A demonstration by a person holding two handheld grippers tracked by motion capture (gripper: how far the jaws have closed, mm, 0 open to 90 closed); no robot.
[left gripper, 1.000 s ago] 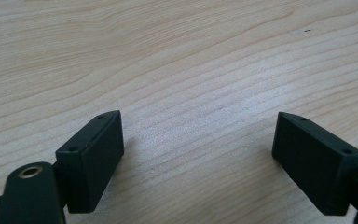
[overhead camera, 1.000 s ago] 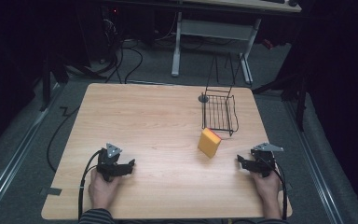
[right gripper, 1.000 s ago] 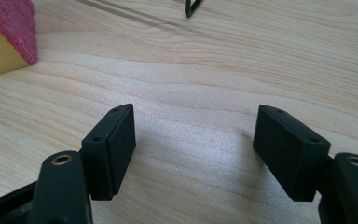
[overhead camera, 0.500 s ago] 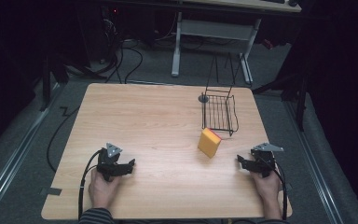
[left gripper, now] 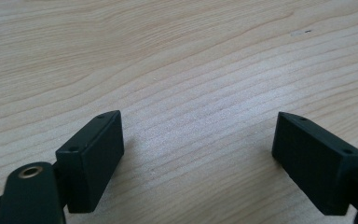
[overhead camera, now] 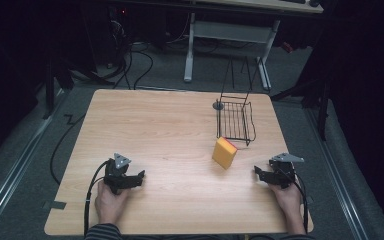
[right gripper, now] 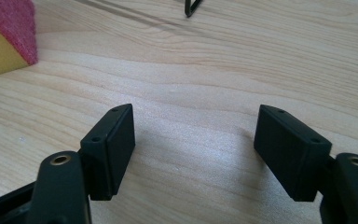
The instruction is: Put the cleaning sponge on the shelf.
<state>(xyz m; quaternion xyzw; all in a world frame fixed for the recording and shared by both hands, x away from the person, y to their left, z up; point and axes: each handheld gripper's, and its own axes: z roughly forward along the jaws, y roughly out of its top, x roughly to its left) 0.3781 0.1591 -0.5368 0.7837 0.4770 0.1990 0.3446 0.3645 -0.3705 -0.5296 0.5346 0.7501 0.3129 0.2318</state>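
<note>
- Sponge: a yellow block with a red scouring face, standing on edge on the wooden table. It is the landmark for every place below. In the right gripper view its corner shows at the upper left.
- Wire basket: black, upright and empty, just behind the sponge and slightly to its right; the two look close but apart. A small dark round object sits at the basket's far left corner.
- Right gripper: near the sponge, to its right and on the person's side. Its jaws stand wide apart with bare wood between them, holding nothing.
- Left gripper: well apart from the sponge, to its left and on the person's side. Its jaws are likewise spread and empty, low over the table.
- Step in hand, as judged: picking up the sponge, probably to place it in the basket; the right gripper is the better placed.
- Doing it well: bring the right gripper in level, with one jaw on each broad face of the sponge, and keep the jaws spread until both faces lie between them.
- Caution: a sponge on edge tips at a sideways nudge, and it yields, so close gently and squarely near its middle.
</note>
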